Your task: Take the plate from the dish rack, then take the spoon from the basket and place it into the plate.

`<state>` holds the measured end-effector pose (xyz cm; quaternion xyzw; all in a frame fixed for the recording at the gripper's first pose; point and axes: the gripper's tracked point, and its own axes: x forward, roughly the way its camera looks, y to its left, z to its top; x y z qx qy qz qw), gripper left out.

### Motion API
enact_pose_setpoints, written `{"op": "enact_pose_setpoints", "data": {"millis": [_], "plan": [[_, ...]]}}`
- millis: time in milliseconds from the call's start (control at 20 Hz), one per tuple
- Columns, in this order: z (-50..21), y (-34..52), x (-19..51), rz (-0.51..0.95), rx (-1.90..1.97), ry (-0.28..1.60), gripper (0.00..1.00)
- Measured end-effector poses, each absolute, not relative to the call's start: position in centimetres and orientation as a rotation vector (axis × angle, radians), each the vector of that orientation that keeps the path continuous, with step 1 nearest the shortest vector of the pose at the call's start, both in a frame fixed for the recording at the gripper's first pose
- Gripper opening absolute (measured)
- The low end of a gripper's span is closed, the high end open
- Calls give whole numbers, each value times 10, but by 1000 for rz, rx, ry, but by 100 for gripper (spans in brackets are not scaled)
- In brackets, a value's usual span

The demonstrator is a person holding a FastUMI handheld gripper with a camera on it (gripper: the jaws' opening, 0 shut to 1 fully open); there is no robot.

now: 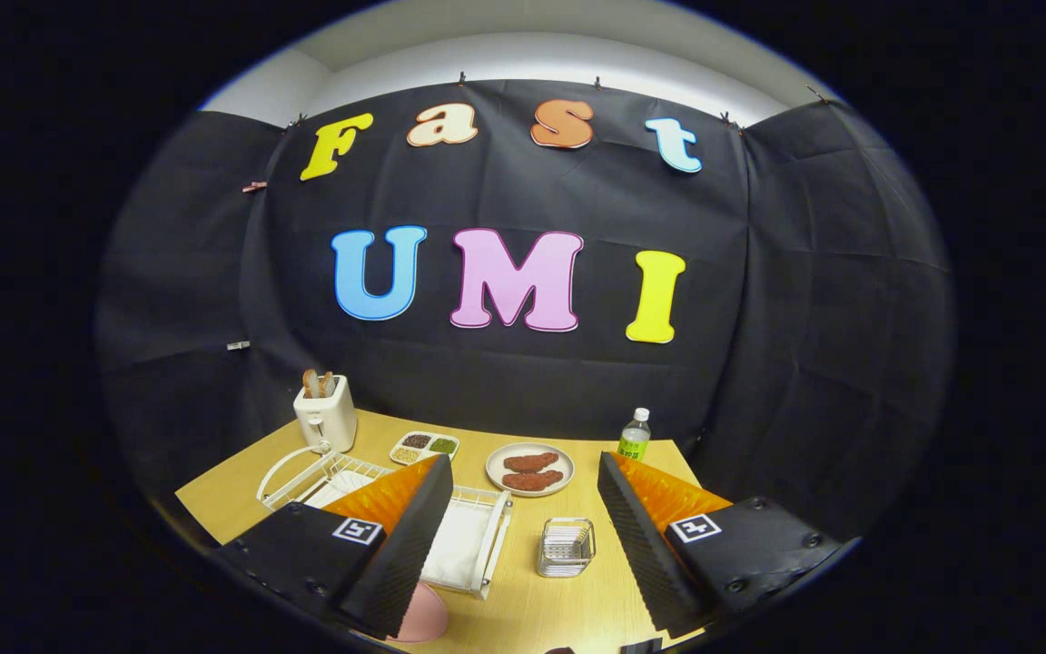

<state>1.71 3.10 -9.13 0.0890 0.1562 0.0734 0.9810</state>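
My gripper (523, 459) is held above the wooden table (541, 609), open wide, with nothing between its fingers. A white wire dish rack (478, 536) stands on the table, partly hidden behind the left finger (396, 545). A pink plate (428, 616) lies flat on the table just in front of the rack, beside the left finger, which covers part of it. A small wire basket (566, 547) sits on the table between the two fingers. What it holds is too small to tell.
At the back of the table stand a white toaster (325, 413) with bread in it, a divided tray of condiments (424, 446), a white plate with two pieces of meat (530, 468) and a plastic bottle (634, 436). Black cloth walls close the booth behind.
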Motion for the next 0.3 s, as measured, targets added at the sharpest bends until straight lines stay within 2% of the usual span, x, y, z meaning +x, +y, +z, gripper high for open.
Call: {"op": "enact_pose_setpoints", "data": {"millis": [300], "plan": [[-83, 39, 17, 183, 158, 298, 98]]}}
